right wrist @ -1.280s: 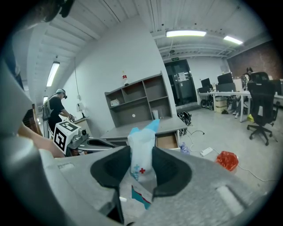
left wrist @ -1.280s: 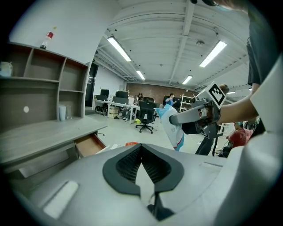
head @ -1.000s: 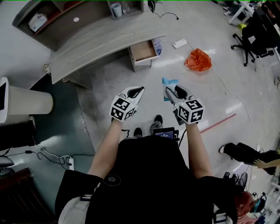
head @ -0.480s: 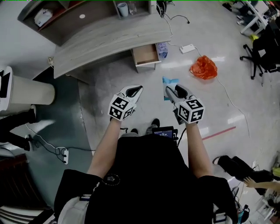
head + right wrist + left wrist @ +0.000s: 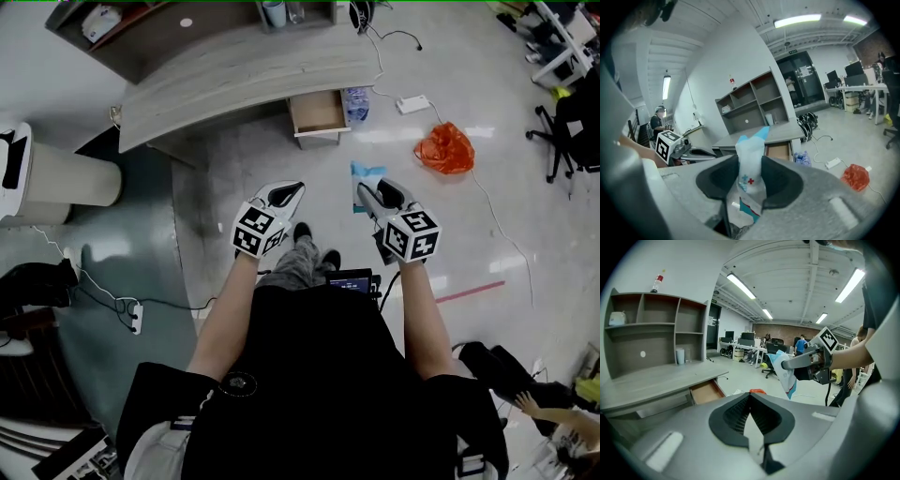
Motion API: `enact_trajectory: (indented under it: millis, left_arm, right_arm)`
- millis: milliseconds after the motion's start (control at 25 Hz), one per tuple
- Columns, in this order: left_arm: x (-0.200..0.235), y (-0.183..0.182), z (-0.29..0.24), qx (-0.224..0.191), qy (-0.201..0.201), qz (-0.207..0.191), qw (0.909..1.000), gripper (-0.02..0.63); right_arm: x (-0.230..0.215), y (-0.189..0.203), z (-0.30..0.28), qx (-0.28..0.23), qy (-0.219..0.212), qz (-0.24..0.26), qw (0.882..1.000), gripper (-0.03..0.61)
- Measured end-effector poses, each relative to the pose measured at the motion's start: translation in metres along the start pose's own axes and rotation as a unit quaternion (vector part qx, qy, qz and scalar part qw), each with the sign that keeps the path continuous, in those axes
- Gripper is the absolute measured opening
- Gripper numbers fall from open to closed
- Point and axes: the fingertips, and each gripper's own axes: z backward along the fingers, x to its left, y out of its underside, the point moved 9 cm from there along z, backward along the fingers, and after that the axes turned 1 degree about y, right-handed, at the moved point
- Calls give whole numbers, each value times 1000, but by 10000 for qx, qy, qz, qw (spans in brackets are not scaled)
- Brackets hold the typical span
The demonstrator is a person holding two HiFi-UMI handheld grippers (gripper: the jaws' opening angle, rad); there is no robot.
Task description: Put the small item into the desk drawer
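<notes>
Head view: high above floor [image 5: 234, 169], facing steeply down; counter [image 5: 234, 82] far off at 12 o'clock. Both gripper views: low, roughly level, close behind own jaws, facing counter from distance. All three share counter, open drawer [image 5: 317, 111], shelf unit [image 5: 141, 33].

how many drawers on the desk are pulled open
1. The open drawer sticks out under the curved desk near its right end in the head view, ahead of the packet held in the right tool. Closed drawers may be hidden under the desktop.
</notes>
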Motion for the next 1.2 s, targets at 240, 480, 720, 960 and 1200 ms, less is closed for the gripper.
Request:
enact_trajectory:
  millis: [240, 480, 720, 960, 1200]
  left_arm:
    - [12, 6, -8, 40, 0, 116, 9999, 0]
    - [23, -2, -30, -19, 132, 137, 9998, 0]
    - [44, -11, -58, -37, 238, 206, 9995, 0]
    - [85, -28, -82, -105, 214, 277, 9993, 0]
    - [129, -44, -101, -162, 193, 361, 9990, 0]
  right_arm:
    - [-5, -1, -12, 55, -3, -20, 10000, 156]
    - [-18, -10, -19, 98, 109, 0, 9999, 156]
    - [-38, -26, -37, 186, 204, 38, 9996, 156]
    - [-57, -55, -75, 286, 194, 136, 9993, 156]
    - [-69, -87, -118, 351, 151, 260, 9989, 156]
